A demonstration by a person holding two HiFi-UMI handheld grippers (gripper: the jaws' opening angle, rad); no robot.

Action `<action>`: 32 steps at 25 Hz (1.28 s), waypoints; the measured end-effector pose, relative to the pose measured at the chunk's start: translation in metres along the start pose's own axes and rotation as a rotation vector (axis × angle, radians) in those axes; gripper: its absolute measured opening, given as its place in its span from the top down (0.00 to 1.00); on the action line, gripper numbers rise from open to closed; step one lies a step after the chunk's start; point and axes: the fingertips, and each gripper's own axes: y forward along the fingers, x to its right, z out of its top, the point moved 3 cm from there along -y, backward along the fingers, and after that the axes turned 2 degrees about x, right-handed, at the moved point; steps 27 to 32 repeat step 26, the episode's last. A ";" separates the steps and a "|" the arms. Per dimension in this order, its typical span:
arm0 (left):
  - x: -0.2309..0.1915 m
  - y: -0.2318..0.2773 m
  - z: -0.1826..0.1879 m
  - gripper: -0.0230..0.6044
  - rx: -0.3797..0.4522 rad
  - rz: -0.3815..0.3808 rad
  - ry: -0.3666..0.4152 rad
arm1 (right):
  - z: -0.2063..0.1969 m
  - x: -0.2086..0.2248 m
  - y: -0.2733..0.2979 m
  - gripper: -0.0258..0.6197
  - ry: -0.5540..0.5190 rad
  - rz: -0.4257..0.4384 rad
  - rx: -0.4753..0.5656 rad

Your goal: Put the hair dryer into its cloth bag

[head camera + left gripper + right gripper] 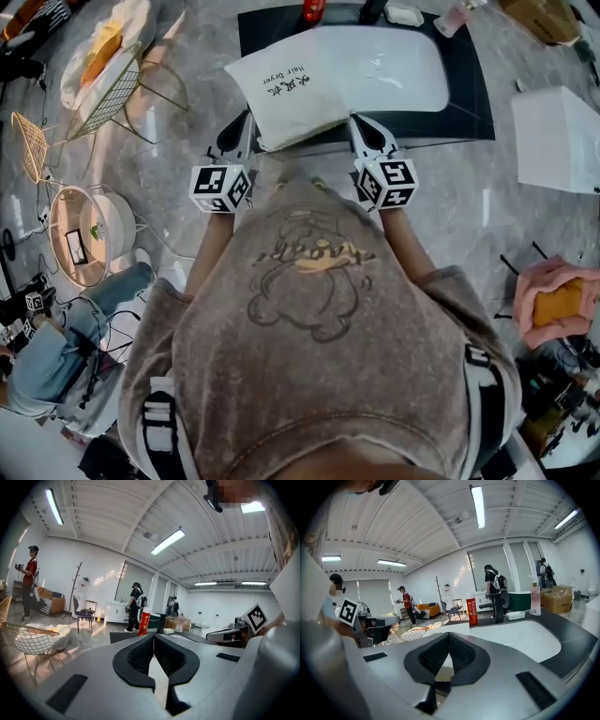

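- Grey marble-look floor (487, 211) is spreading under a black table (469, 98) w/ a white basin (398, 66) set in its top.
- cloth bag (286, 94), white w/ "Hair Dryer" print, is lying at the table's near edge, its far end overlapping the basin; the dryer itself isn't showing in any view.
- left gripper (153, 638) is pointing roughly level, jaws pressed together w/ pads meeting at the tips. White cloth is showing thru the gap behind the tips, but can't tell if any is being pinched.
- Head view: it's sitting at the bag's near left corner.
- right gripper (448, 635) is doing the same: jaws pressed together, pale cloth showing behind the tips, pinch can't be told. It's sitting at the bag's near right corner.
- Person in a brown bear-print top (309, 281) is standing close to the table, w/ the bag lying between the two grippers.
- red can (472, 611), black tap (502, 603) and pump bottle (535, 599) are standing at the table's far side, beyond the basin.
- wire chair (112, 94) w/ a white cushion is standing on the floor to the left; a white box (558, 136) is sitting right of the table.
- Bkgd: person in red top (29, 573) is standing by the far wall; another in black w/ a backpack (136, 603) is standing near a white cabinet (115, 612).
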 end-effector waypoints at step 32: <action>-0.002 -0.006 -0.007 0.93 -0.028 0.015 -0.050 | 0.003 -0.010 -0.002 0.96 -0.040 0.037 -0.010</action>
